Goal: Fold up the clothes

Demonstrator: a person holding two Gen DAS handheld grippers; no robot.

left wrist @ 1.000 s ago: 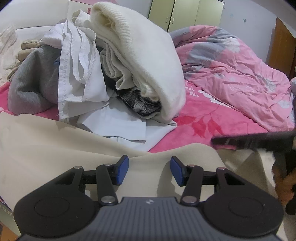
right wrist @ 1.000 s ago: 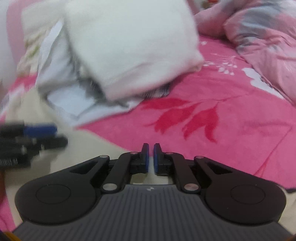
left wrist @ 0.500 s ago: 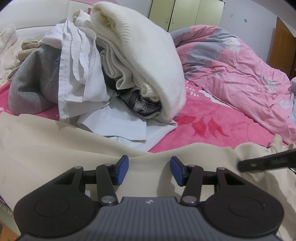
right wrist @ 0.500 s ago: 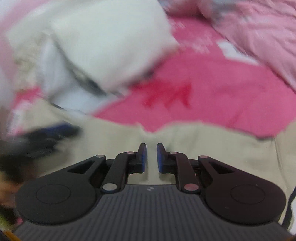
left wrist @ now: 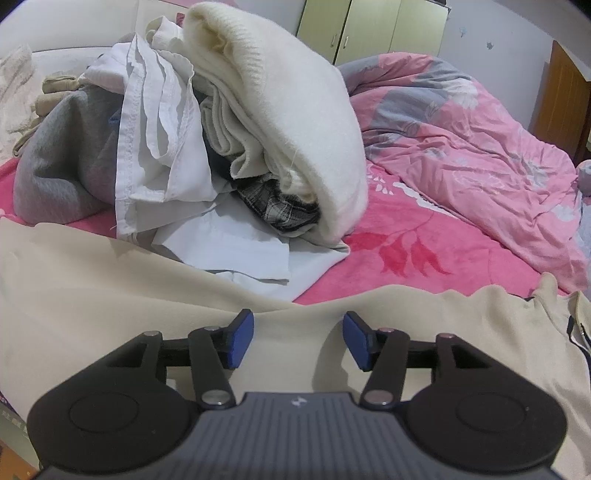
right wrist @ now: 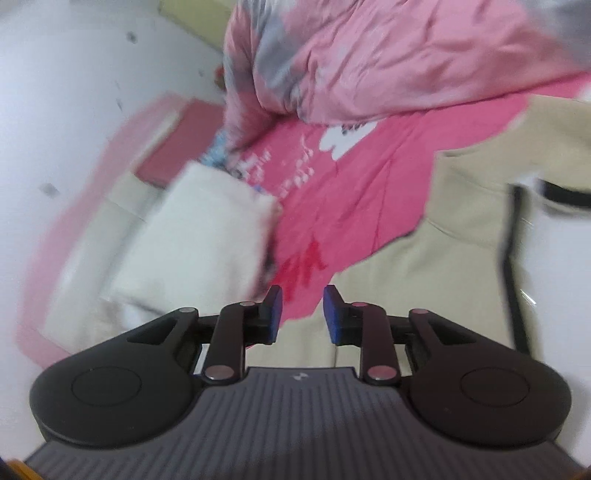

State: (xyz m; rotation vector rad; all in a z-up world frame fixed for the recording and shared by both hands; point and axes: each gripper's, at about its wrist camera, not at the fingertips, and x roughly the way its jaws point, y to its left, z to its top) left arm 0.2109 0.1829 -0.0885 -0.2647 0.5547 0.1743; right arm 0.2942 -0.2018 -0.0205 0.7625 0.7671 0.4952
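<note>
Beige garment (left wrist: 110, 295) spread beneath both grippers' jaws; left gripper (left wrist: 298, 338) and right gripper (right wrist: 303, 314) released, empty.

A home bedroom is shown. A bed (left wrist: 399, 258) with pink floral sheet and rumpled quilt (left wrist: 461, 155) is seen. Wardrobe doors (left wrist: 373, 29) are visible behind.
</note>
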